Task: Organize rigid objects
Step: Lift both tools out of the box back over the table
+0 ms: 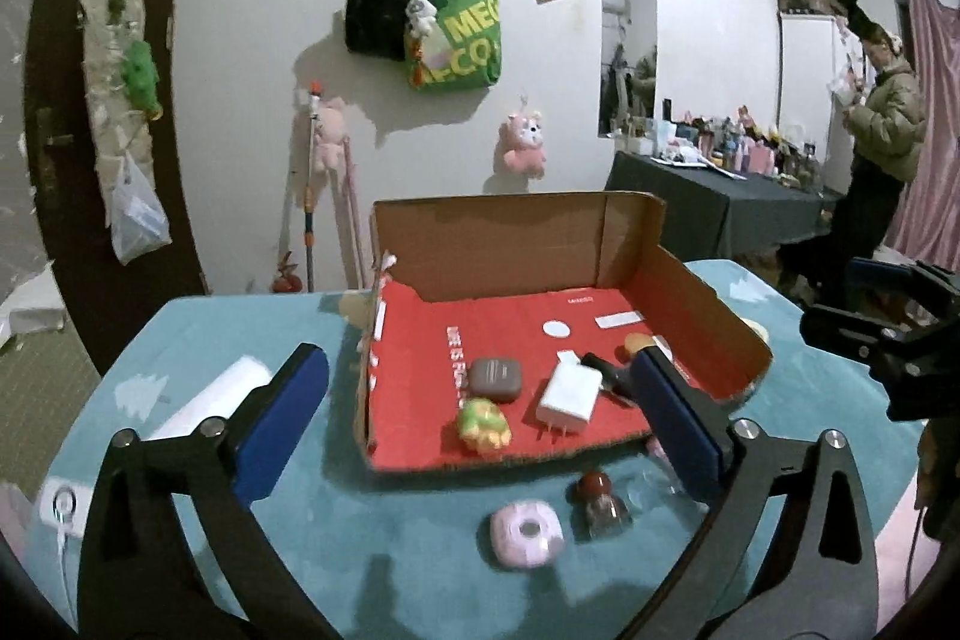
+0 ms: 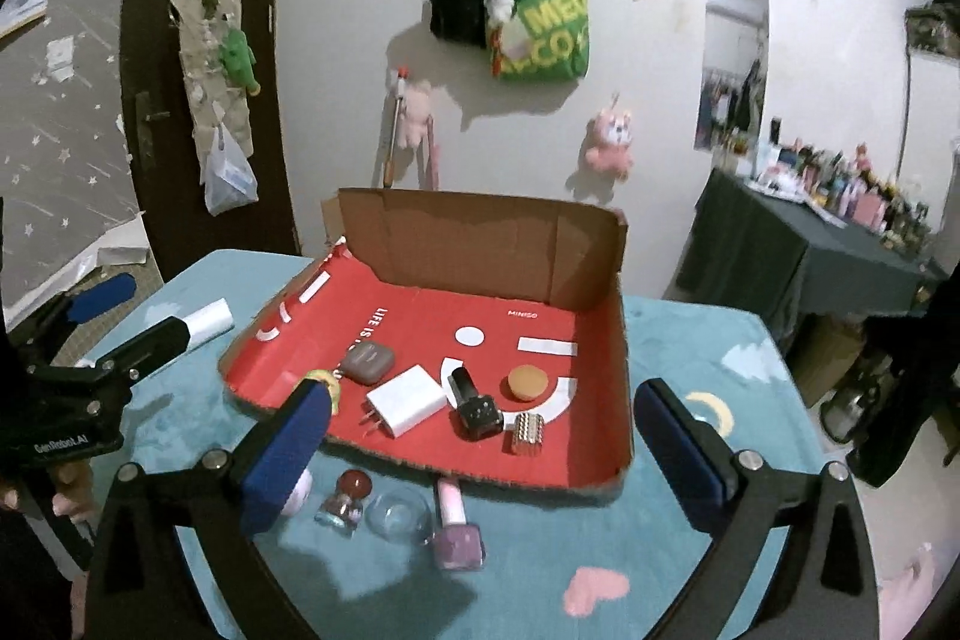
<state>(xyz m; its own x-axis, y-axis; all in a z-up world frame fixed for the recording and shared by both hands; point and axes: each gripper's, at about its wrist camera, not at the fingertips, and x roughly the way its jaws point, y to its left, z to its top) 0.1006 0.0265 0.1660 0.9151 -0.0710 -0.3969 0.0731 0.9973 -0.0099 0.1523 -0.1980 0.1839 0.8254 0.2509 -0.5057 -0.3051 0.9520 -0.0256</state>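
A cardboard box (image 1: 510,244) with a red floor lies on the teal table. In it are a brown case (image 1: 495,379), a white charger (image 1: 569,396), a yellow-green toy (image 1: 483,424), a black bottle (image 2: 474,403), an orange disc (image 2: 527,381) and a studded silver piece (image 2: 528,433). In front of the box stand a pink round case (image 1: 527,532), a red-capped bottle (image 1: 600,505), a clear glass dome (image 2: 399,520) and a purple nail polish (image 2: 457,532). My left gripper (image 1: 480,361) and right gripper (image 2: 483,394) hover above the near edge, both open and holding nothing.
A white roll (image 1: 216,394) lies left of the box, and a power socket (image 1: 63,505) sits at the table's left corner. Behind on the right, a person (image 1: 882,124) stands by a dark table (image 1: 720,214) crowded with small items.
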